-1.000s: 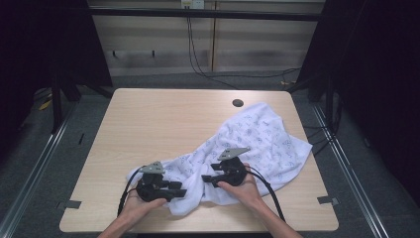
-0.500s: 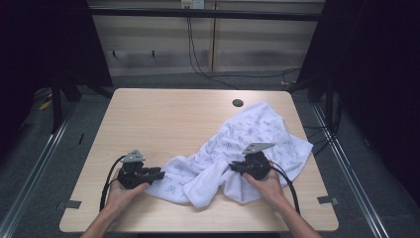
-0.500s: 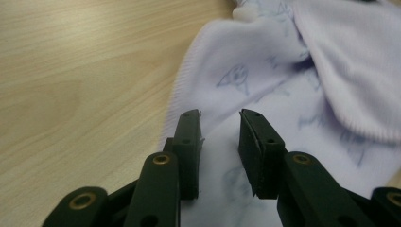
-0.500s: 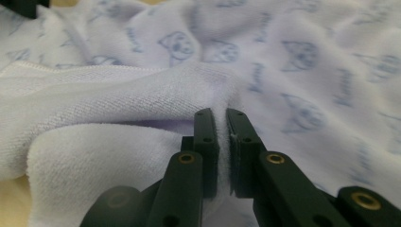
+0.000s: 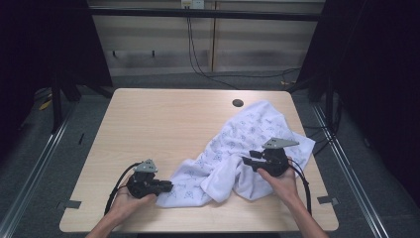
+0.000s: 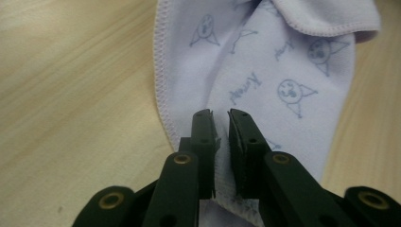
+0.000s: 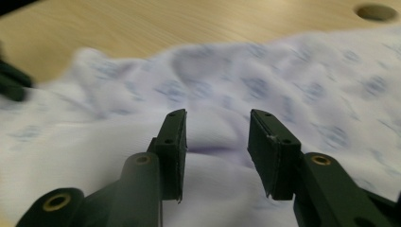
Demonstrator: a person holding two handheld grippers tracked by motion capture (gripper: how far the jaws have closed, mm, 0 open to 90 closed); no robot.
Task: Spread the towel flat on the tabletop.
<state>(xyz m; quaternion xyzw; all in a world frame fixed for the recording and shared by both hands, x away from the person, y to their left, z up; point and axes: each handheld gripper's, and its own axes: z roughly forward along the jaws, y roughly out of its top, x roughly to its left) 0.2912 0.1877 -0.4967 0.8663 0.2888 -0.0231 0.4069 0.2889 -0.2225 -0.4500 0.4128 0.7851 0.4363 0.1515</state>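
a white cloth (image 5: 242, 151) printed with small blue cartoon faces lay crumpled on the right half of the table (image 5: 163, 129), running from a far corner near 1 o'clock down to a near corner at about 7 o'clock. its middle was bunched into folds, and a plain white underside showed where the near part had turned over.

the left gripper (image 5: 166, 187) lay low at the cloth's near-left corner, at about 7 o'clock on the table, with the person's left hand (image 5: 126, 202) cupped under it. in the left gripper view its jaws stood nearly together, pinching the stitched hem of the cloth (image 6: 265, 80) between them, and the fabric ran away from the jaws toward 12 o'clock over the bare wood.

the right gripper (image 5: 246, 162) sat over the bunched part of the cloth at about 5 o'clock, held by the right hand (image 5: 281, 179), pointing toward 9 o'clock. in the right gripper view its jaws stood apart, with nothing between them, just above a raised fold of the cloth (image 7: 265, 85), which looked blurred there.

a round dark hole (image 5: 237, 103) marked the table near its far edge, just beside the cloth's far corner. cables (image 5: 198, 49) hung down the wall behind the table.
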